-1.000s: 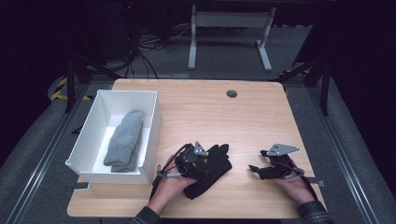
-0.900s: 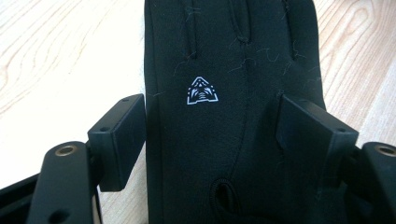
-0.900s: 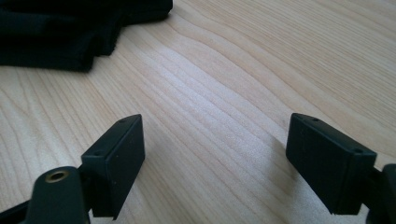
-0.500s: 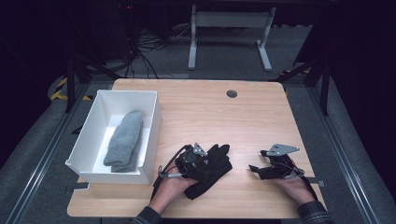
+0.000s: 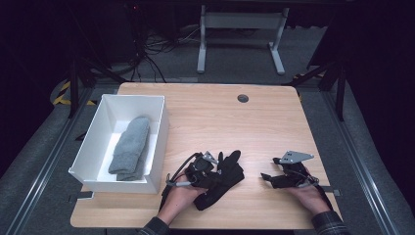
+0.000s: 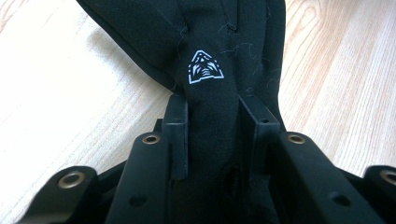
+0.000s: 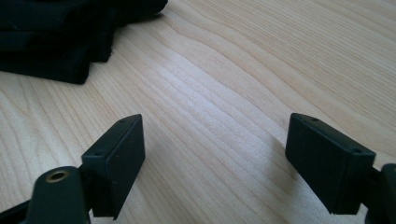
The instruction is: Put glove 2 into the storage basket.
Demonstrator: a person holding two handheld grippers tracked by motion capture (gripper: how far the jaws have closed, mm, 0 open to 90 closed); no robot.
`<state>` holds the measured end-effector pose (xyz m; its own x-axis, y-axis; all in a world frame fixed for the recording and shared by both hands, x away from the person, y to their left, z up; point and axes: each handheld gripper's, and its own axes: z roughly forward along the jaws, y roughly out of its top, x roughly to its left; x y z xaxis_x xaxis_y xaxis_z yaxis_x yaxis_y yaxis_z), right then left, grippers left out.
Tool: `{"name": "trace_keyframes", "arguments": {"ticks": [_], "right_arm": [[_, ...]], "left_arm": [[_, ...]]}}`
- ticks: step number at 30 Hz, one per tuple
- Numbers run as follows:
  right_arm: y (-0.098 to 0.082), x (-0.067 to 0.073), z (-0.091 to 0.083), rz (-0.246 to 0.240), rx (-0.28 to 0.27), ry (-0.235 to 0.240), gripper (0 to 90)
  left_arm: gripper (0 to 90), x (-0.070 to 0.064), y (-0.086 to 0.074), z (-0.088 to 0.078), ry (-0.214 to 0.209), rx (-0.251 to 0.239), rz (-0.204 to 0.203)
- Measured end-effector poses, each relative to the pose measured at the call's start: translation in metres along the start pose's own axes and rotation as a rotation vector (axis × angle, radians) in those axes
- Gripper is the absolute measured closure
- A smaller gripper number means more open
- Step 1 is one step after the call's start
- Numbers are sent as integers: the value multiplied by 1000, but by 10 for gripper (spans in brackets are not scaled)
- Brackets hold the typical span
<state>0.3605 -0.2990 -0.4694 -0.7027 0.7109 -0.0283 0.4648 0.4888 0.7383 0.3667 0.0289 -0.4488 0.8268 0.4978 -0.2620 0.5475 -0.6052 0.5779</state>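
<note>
Box (image 5: 93,147), white, on bench (image 5: 254,122): grey sock (image 5: 129,147) inside. Black glove (image 6: 224,56) pinched by just-closed left hand-held gripper (image 6: 212,121); right hand-held gripper (image 7: 215,154) wide, empty.

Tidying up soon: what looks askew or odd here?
Nothing looks damaged or spilled. The black fabric glove lies bunched, pinched by the left gripper, whose jaws have just closed on it. The grey knit sock lies neatly in the white box.
</note>
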Motion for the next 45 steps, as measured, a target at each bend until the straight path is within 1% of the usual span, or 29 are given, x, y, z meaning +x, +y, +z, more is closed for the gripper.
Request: {"name": "trace_keyframes", "arguments": {"ticks": [2, 4, 5, 6, 9, 12, 13, 17, 18, 21, 23, 24, 25, 28, 34, 35, 36, 41, 44, 45], "right_arm": [[0, 0, 0, 0, 0, 0, 205], [0, 0, 0, 0, 0, 1, 205], [0, 0, 0, 0, 0, 1, 205], [0, 0, 0, 0, 0, 1, 205], [0, 0, 0, 0, 0, 1, 205], [0, 0, 0, 0, 0, 1, 204], [0, 0, 0, -1, 0, 0, 202], [0, 0, 0, -1, 1, 0, 201], [0, 0, 0, -1, 1, -1, 201], [0, 0, 0, -1, 1, 0, 201], [0, 0, 0, 0, 1, 0, 201], [0, 0, 0, -1, 1, 0, 201], [0, 0, 0, -1, 1, 0, 201], [0, 0, 0, -1, 1, 0, 201], [0, 0, 0, -1, 1, 0, 201], [0, 0, 0, -1, 1, 0, 201], [0, 0, 0, -1, 1, 0, 201], [0, 0, 0, -1, 1, 1, 201], [0, 0, 0, -1, 1, 0, 201], [0, 0, 0, -1, 1, 1, 202]], "left_arm": [[694, 0, 0, -1, 0, 0, -1], [696, -1, 2, -6, 4, -5, -12], [697, -1, 2, -6, 4, -5, -12], [697, -2, 3, -10, -1, -19, -11], [698, -4, 7, -20, 6, -36, -10], [698, -6, 12, -32, 18, -55, -20], [698, -6, 14, -36, 22, -64, -17], [698, -9, 25, -53, 43, -75, -12], [697, -9, 28, -58, 45, -78, -17], [697, -8, 34, -70, 55, -89, -19], [697, -8, 36, -73, 60, -93, -19], [697, -7, 39, -80, 67, -95, -17], [697, -6, 42, -87, 71, -96, -19], [697, -2, 47, -102, 80, -109, -26], [696, 8, 52, -125, 97, -133, -45], [696, 11, 52, -131, 105, -134, -45], [696, 11, 52, -131, 105, -134, -45], [696, 23, 50, -154, 125, -162, -73], [696, 30, 47, -168, 143, -176, -93], [696, 33, 45, -175, 158, -183, -102]]}}
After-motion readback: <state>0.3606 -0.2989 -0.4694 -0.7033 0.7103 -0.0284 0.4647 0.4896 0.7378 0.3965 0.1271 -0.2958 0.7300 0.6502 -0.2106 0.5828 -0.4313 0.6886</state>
